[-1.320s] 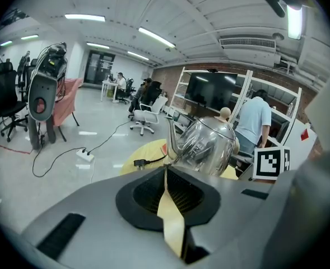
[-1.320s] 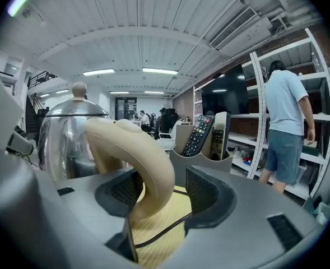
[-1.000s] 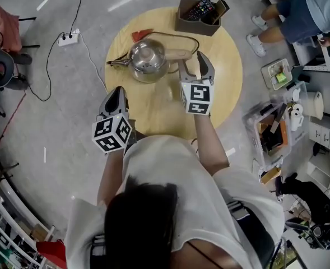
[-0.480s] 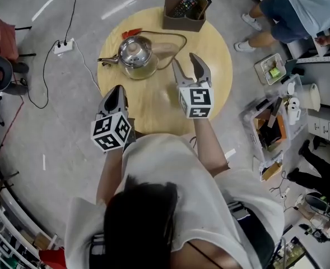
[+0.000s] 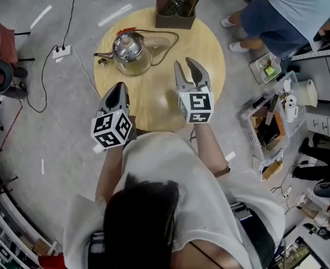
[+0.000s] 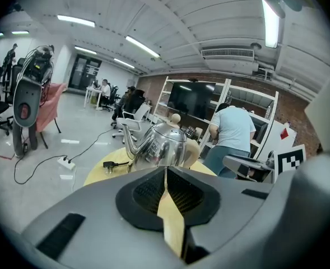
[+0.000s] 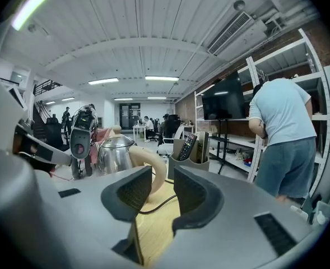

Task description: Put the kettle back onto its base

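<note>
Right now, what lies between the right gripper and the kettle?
Bare wooden table crossed by a thin black cord, clearest in the right gripper view. The right gripper, jaws just closing, is empty.

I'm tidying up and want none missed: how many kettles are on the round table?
1. The steel kettle stands on the far left part of the round table, left of the brown holder. No second one shows in any view.

Shows mirror-glossy polished metal on the kettle. Shows pale, matt wood grain on the worktop. Shows smooth matt grey plastic and ribbed black pads on the left hand-held gripper.
</note>
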`<control>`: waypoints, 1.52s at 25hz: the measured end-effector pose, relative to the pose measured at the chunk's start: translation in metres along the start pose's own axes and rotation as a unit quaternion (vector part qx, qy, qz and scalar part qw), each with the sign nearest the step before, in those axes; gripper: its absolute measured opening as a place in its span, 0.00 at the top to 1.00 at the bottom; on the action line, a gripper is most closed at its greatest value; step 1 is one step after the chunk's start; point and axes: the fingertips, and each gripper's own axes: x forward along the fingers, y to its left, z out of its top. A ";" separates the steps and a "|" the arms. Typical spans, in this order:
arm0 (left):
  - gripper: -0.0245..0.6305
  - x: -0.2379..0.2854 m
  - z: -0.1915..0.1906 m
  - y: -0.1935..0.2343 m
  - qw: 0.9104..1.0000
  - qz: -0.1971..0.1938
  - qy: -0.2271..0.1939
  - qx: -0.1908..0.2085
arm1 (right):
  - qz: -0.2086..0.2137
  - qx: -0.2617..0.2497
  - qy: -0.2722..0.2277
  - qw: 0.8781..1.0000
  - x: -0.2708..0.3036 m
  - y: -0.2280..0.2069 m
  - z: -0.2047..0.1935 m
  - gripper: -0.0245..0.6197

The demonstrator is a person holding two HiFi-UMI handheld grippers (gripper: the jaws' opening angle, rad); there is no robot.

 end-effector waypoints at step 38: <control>0.91 -0.036 -0.028 -0.084 0.997 -0.067 -0.025 0.021 | 0.031 0.001 0.002 1.000 -0.081 0.047 -0.016 0.92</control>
